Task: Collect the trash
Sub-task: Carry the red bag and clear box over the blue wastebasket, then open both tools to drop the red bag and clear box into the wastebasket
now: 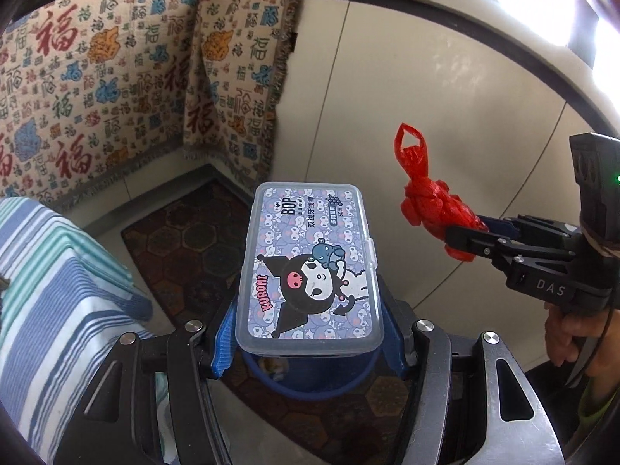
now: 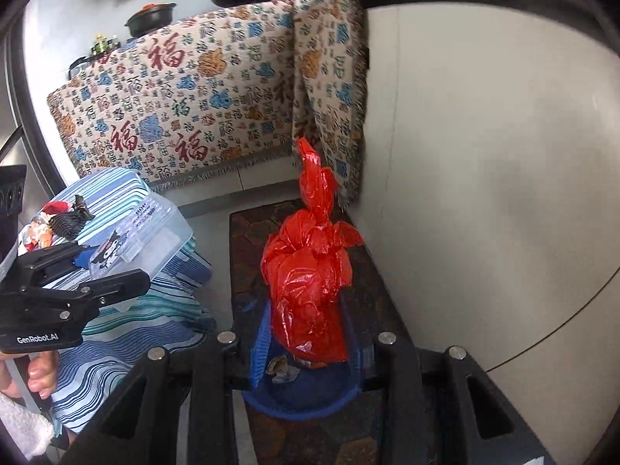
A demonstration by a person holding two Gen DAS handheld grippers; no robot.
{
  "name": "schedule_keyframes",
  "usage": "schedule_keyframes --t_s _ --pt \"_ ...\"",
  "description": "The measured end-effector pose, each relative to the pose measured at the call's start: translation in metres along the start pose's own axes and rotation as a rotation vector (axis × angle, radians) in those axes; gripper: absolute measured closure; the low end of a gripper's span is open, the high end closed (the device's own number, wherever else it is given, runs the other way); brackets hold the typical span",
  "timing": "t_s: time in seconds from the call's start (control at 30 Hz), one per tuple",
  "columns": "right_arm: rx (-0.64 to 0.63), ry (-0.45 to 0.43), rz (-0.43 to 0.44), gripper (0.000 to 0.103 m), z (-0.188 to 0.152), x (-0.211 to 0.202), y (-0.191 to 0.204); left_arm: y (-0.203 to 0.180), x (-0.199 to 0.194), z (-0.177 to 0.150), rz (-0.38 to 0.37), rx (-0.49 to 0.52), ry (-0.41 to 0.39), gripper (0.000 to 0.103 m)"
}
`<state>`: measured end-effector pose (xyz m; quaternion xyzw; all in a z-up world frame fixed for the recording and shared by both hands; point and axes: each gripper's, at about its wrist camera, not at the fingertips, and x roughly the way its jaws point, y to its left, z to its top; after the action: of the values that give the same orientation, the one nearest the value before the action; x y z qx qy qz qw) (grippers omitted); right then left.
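My left gripper is shut on a clear plastic box with a purple Kuromi cartoon label, held flat above a blue trash bin on the floor. The box also shows in the right wrist view. My right gripper is shut on a knotted red plastic bag, held above the same blue bin, which has crumpled scraps inside. In the left wrist view the red bag hangs from the right gripper to the right of the box.
A dark patterned mat lies under the bin. A table with a blue striped cloth stands at the left with small items on it. A patterned blanket drapes the counter behind. White cabinet doors stand at the right.
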<state>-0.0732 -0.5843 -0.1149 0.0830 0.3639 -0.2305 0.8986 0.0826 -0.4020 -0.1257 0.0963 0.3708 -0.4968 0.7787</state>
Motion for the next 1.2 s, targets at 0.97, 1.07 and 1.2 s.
schedule_keyframes --t_s 0.97,1.07,1.2 --pt "0.05 0.086 0.037 0.068 -0.008 0.043 -0.033 -0.006 0.069 0.003 -0.009 0.043 0.107 0.04" --pt "0.064 0.075 0.048 0.067 -0.006 0.045 -0.036 -0.006 0.078 0.002 -0.012 0.05 0.117 0.04" --pt "0.083 0.058 0.06 0.066 -0.005 0.045 -0.038 -0.007 0.091 0.003 -0.017 0.068 0.117 0.022"
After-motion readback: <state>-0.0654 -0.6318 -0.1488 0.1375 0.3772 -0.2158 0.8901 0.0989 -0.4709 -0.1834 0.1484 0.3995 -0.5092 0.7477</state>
